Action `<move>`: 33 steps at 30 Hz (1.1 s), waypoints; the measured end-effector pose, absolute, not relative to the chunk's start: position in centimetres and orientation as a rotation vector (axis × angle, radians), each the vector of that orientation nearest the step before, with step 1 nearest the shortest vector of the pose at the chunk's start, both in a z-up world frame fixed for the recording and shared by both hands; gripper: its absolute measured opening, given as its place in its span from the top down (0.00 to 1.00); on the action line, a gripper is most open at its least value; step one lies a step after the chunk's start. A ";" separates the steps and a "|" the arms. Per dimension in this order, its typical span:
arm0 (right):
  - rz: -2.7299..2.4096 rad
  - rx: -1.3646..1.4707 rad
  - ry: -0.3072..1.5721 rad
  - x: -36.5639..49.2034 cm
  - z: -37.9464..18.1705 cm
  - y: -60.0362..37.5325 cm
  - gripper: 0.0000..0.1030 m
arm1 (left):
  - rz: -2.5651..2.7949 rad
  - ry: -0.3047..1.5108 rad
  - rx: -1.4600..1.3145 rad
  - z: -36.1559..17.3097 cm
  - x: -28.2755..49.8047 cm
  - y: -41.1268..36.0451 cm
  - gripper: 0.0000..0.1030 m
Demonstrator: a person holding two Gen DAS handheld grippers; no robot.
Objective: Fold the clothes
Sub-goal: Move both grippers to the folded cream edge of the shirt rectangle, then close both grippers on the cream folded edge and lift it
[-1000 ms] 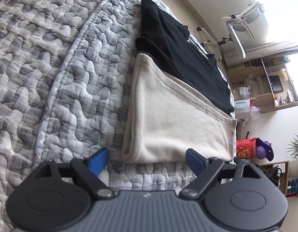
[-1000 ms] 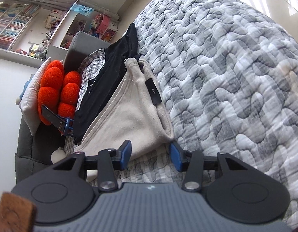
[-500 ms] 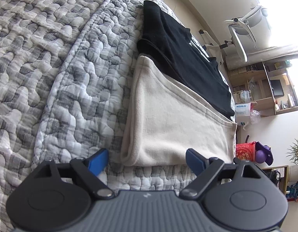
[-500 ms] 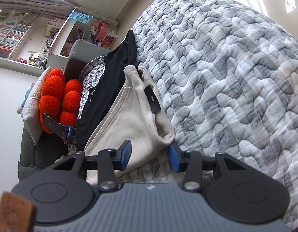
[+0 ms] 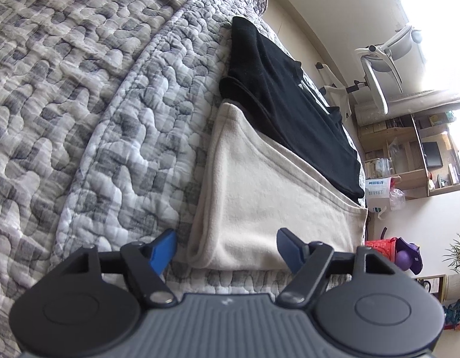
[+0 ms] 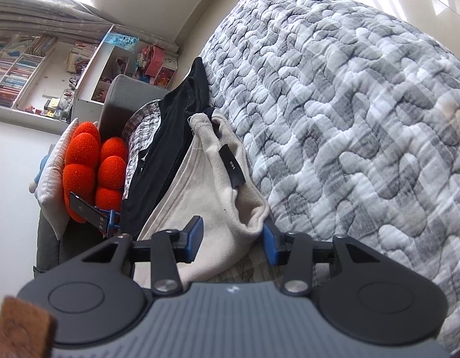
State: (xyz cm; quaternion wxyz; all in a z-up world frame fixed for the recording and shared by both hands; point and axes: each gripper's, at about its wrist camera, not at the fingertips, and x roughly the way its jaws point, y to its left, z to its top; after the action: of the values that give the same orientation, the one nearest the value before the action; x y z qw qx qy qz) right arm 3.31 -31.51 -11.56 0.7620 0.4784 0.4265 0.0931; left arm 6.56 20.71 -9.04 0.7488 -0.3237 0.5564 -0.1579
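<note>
Bed cover: grey-and-white quilted bedspread (image 5: 80, 113), filling the left and centre of the left wrist view and the right of the right wrist view (image 6: 364, 113).
Main item: cream fleece garment (image 5: 268, 208), folded flat on the quilt, lower centre of the left wrist view; its collar end with a black neck label (image 6: 232, 165) lies centre frame in the right wrist view.
Second item: black folded garment (image 5: 289, 113), just beyond the cream one, overlapping its far edge.
Left gripper (image 5: 227, 249): bottom of frame, blue pads spread and closing; the cream hem's near corner lies between them, not visibly pressed.
Right gripper (image 6: 231, 238): bottom of frame, pads apart astride the cream collar corner; the right pad is just beside the cloth, contact unclear.
Background, right wrist view: orange bobbled cushion (image 6: 92, 167), left of frame; shelving, upper left.
Background, left wrist view: white office chair (image 5: 388, 56), upper right.
</note>
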 end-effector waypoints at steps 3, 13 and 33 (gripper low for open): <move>0.201 1.066 0.925 3.6 -11.7 -31.6 0.55 | -0.328 1.212 -0.740 -9.2 6.5 21.3 0.35; 0.206 1.112 0.915 3.9 -12.0 -31.8 0.57 | -0.320 1.196 -0.783 -9.0 6.5 21.8 0.55; 0.206 1.127 0.926 3.3 -12.2 -32.2 0.62 | -0.343 1.270 -0.745 -9.8 6.5 21.5 0.51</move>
State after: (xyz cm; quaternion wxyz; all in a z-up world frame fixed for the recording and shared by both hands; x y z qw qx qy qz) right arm 3.30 -32.24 -12.19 0.7407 0.5141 0.4221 0.0940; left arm 6.52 21.53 -9.78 0.7275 -0.3382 0.5763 -0.1554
